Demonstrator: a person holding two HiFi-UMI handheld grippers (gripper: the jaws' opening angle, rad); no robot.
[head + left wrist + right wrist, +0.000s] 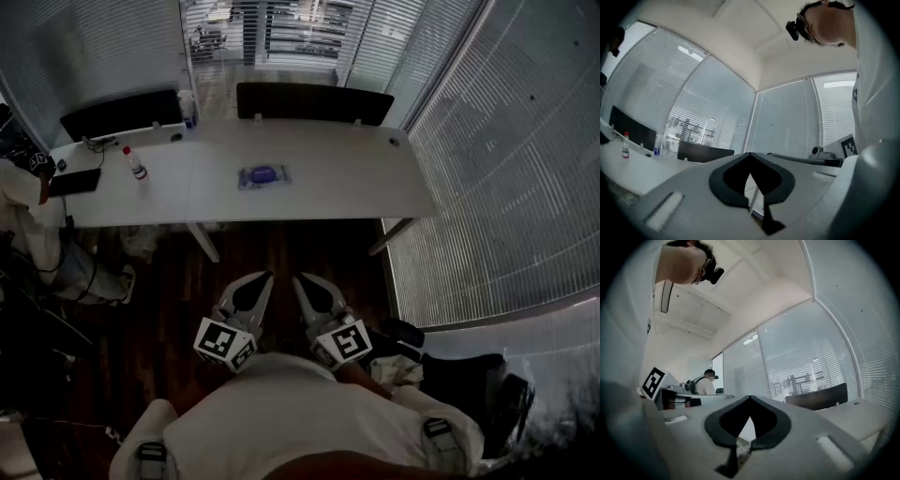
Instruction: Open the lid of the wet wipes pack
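Here, only my head view is showing the wet wipes pack [263,175], lying in the middle of the desk [356,178]; I am holding the left gripper [268,277] and right gripper [297,278] well short of it, both closed on nothing.

White table [356,178], wet wipes pack [263,175] at centre, small bottle [136,165], flat black item [75,181] at left

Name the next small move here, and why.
Probably carry both grippers forward toward the wet wipes pack on the table. The left gripper and right gripper hang shut and empty close to the body, well short of the pack, so neither can reach its lid.
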